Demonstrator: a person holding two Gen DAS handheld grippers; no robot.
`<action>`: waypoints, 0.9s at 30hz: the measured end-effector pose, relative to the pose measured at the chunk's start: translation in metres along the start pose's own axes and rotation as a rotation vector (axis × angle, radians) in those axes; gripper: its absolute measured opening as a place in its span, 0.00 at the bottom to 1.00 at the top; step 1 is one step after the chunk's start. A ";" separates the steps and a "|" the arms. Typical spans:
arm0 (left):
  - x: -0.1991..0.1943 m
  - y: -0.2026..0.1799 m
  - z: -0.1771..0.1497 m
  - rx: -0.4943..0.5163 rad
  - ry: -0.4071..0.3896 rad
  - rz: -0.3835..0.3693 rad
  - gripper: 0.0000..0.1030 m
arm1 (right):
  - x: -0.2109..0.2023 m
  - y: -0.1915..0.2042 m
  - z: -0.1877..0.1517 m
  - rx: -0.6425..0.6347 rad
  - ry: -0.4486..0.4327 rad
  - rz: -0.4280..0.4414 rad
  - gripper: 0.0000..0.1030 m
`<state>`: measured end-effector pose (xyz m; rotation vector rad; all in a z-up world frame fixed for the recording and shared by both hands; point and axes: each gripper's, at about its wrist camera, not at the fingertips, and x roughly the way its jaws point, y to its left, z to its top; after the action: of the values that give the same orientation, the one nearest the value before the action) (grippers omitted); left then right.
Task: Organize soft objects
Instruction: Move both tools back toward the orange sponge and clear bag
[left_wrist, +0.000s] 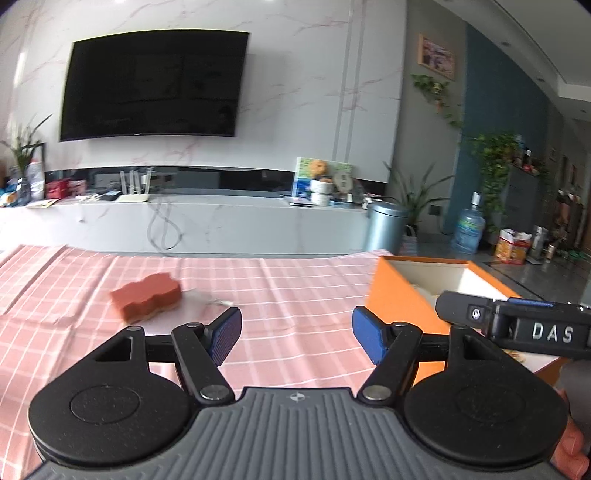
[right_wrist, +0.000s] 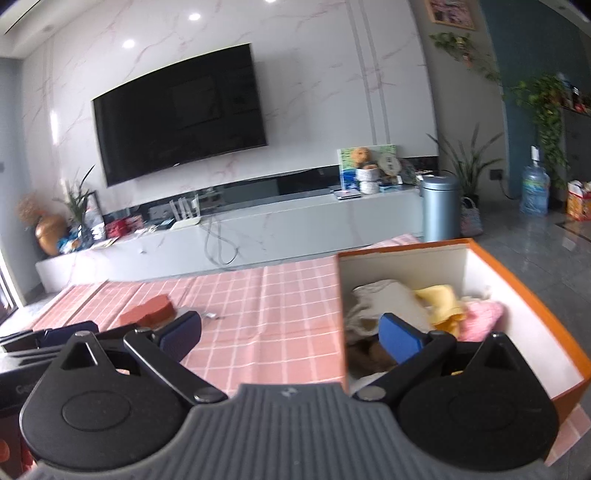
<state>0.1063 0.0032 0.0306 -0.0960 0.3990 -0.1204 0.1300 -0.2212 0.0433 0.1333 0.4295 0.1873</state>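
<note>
An orange wavy-edged sponge (left_wrist: 146, 297) lies on the pink checked tablecloth (left_wrist: 288, 295), ahead and to the left of my left gripper (left_wrist: 297, 334), which is open with nothing between its blue pads. The sponge (right_wrist: 149, 310) also shows in the right wrist view, partly behind my right gripper's left finger. My right gripper (right_wrist: 291, 334) is open and empty, its right pad over the orange box (right_wrist: 532, 291). Inside the box lie a beige cloth (right_wrist: 384, 299), a yellow cloth (right_wrist: 441, 301) and a pink knitted piece (right_wrist: 482, 317). The right gripper's body (left_wrist: 517, 325) crosses in front of the box (left_wrist: 399, 299) in the left wrist view.
Behind the table runs a low white TV cabinet (left_wrist: 221, 218) under a wall-mounted TV (left_wrist: 155, 85). A grey bin (right_wrist: 439, 210), a water bottle (right_wrist: 534, 192) and potted plants stand on the floor to the right. A small light scrap (left_wrist: 218, 302) lies beside the sponge.
</note>
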 end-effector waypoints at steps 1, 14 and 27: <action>-0.001 0.004 -0.002 -0.007 -0.001 0.010 0.77 | 0.002 0.005 -0.003 -0.012 0.004 0.005 0.97; 0.003 0.064 -0.029 -0.079 0.067 0.050 0.72 | 0.047 0.056 -0.030 -0.134 0.095 0.061 0.97; 0.030 0.123 -0.035 -0.149 0.127 0.130 0.69 | 0.126 0.112 -0.038 -0.273 0.206 0.110 0.97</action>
<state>0.1323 0.1184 -0.0280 -0.2094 0.5396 0.0316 0.2088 -0.0830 -0.0228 -0.1318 0.5973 0.3674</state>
